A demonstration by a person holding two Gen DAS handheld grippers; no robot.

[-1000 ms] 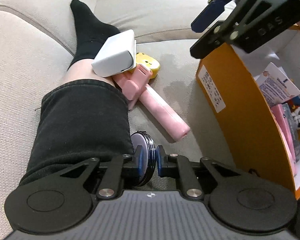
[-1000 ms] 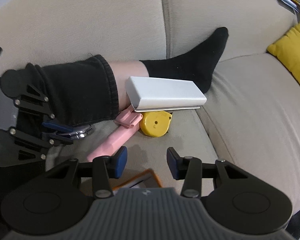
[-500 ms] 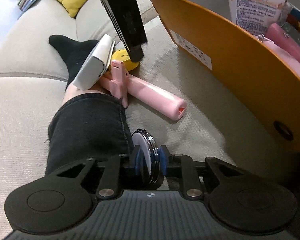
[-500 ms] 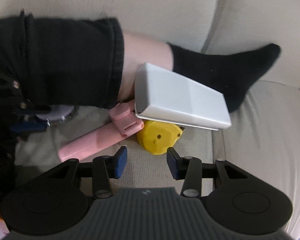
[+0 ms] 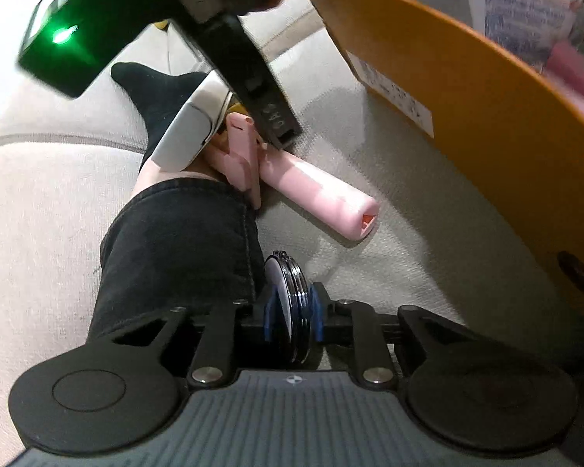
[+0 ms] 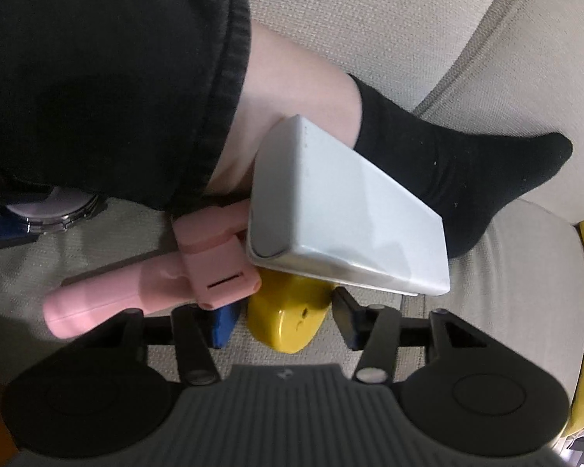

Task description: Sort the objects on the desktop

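Two grippers work low over a beige woven sofa cushion. My left gripper has just been widening, its blue pads either side of a round metal-rimmed compact mirror standing on edge beside my black trouser leg; I cannot tell whether they still press. My right gripper, half open and narrowing, straddles a yellow tape measure under a white box, beside a pink handheld fan. An orange storage box stands near.
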